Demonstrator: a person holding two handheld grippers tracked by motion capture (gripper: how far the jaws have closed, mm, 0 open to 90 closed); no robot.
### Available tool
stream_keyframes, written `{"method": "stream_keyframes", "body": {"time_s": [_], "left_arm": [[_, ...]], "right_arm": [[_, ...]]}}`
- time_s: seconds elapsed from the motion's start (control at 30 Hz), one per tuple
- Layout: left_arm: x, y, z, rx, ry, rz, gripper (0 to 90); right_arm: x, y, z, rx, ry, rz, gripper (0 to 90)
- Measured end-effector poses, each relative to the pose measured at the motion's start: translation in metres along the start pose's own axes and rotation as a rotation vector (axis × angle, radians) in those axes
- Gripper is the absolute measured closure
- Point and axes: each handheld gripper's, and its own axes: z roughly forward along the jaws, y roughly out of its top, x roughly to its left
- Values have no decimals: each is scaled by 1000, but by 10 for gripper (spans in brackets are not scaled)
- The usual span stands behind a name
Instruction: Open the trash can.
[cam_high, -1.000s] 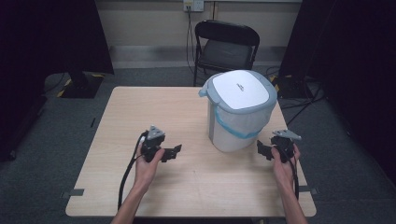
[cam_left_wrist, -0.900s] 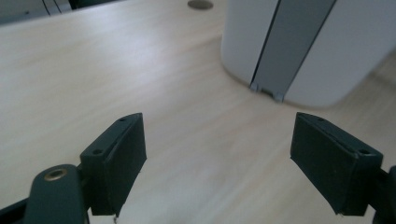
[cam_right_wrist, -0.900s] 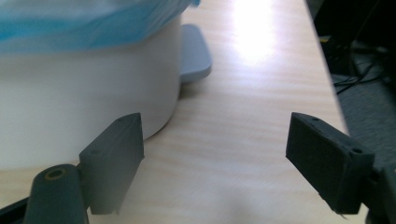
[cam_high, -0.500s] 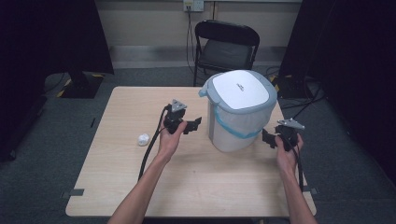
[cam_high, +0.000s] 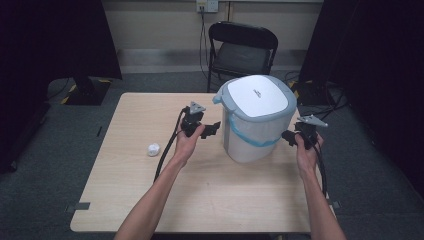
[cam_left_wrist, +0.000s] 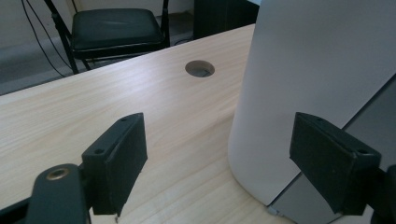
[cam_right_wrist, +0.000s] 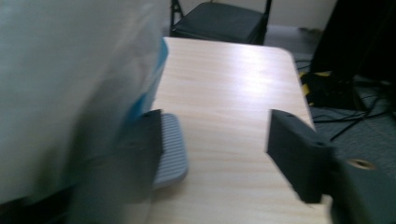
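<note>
So there's a white bin (cam_high: 257, 122) with a grey-rimmed white lid (cam_high: 256, 97) and a blue bag edge (cam_high: 250, 139) banding it partway down, sitting on the wooden table (cam_high: 210, 195) toward the far right corner. A black folding chair (cam_high: 242, 47) stands just past the table's far edge.

The left gripper (cam_high: 214, 129) sits just beside the bin's left wall, pointing at it. In the left gripper view its 2 jaws are spread wide apart, nothing pinched between them; 1 is over bare tabletop and the other is right in front of the bin's wall (cam_left_wrist: 308, 70), and I can't tell if that 1 touches. There's also a round cable hole (cam_left_wrist: 200, 68) in the table farther off in that view.

The right gripper (cam_high: 289, 137) is on the opposite side, close to the table's right edge, aimed at the bin's right flank about level with the blue band. Its jaws have just been closing in, but they're apart with a clear gap. The right gripper view is blurry: 1 jaw is tight against the bin's side next to a ribbed grey tab (cam_right_wrist: 170, 149), the other hangs over open table. Whether anything's pressed, can't say.

A small crumpled white ball (cam_high: 153, 149) lies near the table's left edge, well apart from both grippers.
</note>
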Motion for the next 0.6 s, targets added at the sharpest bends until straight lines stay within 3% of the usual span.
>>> {"method": "stream_keyframes", "body": {"time_s": [0.07, 0.13, 0.23, 0.3, 0.43, 0.6], "left_arm": [[3, 0, -2, -2, -15, -22, 184], [6, 0, -4, 4, -3, 0, 184], [10, 1, -10, -1, -11, 9, 184], [13, 3, -14, -4, 8, 10, 189], [22, 4, -25, -9, 27, 17, 193], [35, -2, -37, -6, 55, 13, 213]], "right_arm": [[2, 0, -3, 7, 23, 6, 482], [4, -1, -7, -1, 39, -4, 507], [9, -3, -15, -15, 112, -12, 446], [16, -3, -19, -23, 131, -22, 418], [37, -5, -30, -43, 127, -62, 458], [60, -7, -42, -59, 169, -75, 467]]}}
